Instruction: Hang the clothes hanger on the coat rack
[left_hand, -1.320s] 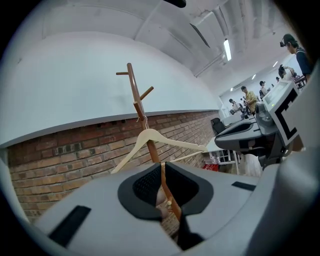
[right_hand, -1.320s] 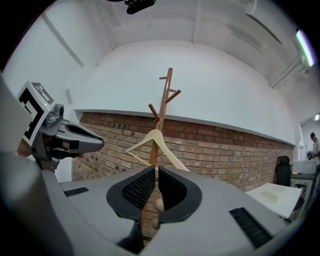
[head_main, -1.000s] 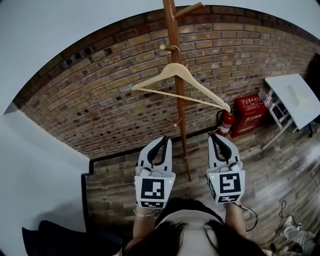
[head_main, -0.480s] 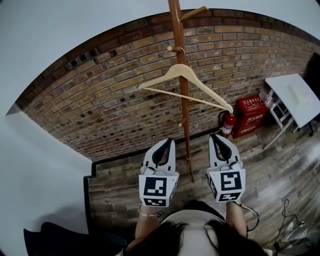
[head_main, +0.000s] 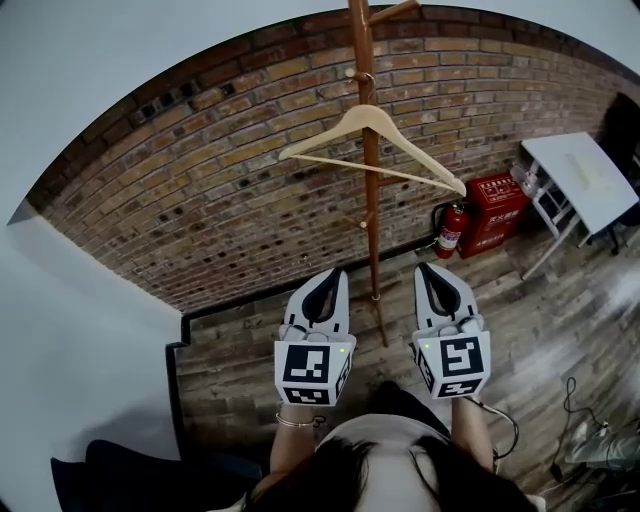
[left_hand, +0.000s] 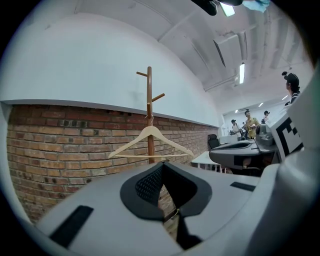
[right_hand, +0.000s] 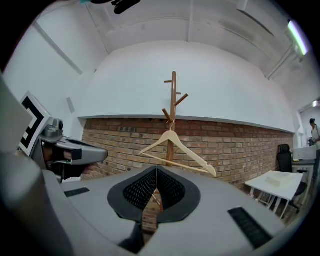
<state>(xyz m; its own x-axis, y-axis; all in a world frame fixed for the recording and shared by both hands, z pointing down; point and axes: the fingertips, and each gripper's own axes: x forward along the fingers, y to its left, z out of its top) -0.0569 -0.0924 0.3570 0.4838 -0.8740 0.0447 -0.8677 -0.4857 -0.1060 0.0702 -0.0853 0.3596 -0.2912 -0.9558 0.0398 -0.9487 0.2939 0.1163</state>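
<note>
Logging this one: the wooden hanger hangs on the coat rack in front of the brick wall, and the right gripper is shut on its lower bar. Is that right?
Not quite. The right gripper is shut on nothing: the right gripper view shows its jaws together, the hanger well beyond them. The hanger does hang on the coat rack in front of the brick wall.
</note>
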